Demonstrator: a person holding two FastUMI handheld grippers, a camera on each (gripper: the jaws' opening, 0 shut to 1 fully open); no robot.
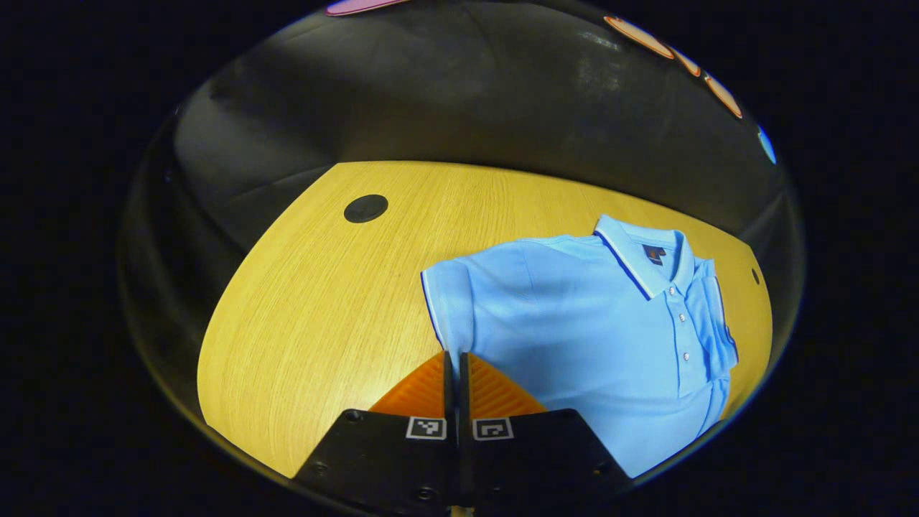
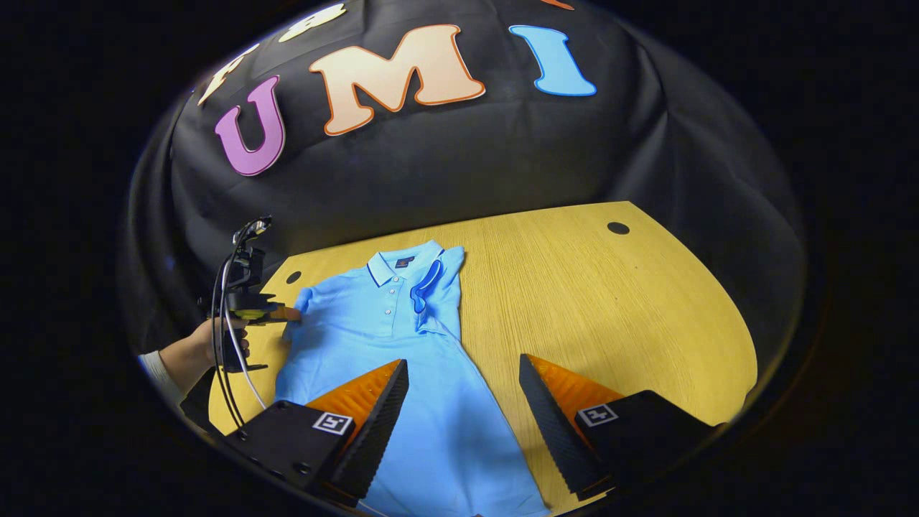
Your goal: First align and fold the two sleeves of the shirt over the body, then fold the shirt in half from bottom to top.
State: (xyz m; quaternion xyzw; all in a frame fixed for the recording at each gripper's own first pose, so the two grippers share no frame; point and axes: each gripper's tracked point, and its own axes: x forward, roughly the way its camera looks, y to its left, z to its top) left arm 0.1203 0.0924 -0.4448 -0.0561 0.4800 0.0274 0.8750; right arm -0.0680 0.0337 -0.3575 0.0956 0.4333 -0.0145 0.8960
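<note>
The light-blue polo shirt (image 2: 391,337) lies face up along the desk's (image 2: 610,301) left side, collar toward the far edge. Its right sleeve (image 2: 431,283) is already folded over the body; the left sleeve (image 1: 446,301) lies flat, just ahead of the left gripper (image 1: 456,362), whose fingers are pressed together at that sleeve's hem, though whether cloth sits between them I cannot tell. The right gripper (image 2: 463,402) hangs wide apart over the shirt's lower body, holding nothing.

1. The left gripper (image 1: 454,359) has black housings with a square black-and-white marker on each, dark screws near the close edge, and ribbed, wedge-shaped fingers (image 1: 420,391).
2. The right gripper (image 2: 463,388) has the same black housings with square markers, and saw-toothed inner finger faces.
3. Seen far off in the right gripper view, the left gripper carries looping cables (image 2: 228,345) and a small top mount.
4. The hand (image 2: 204,345) wears a white sleeve (image 2: 159,373).
</note>
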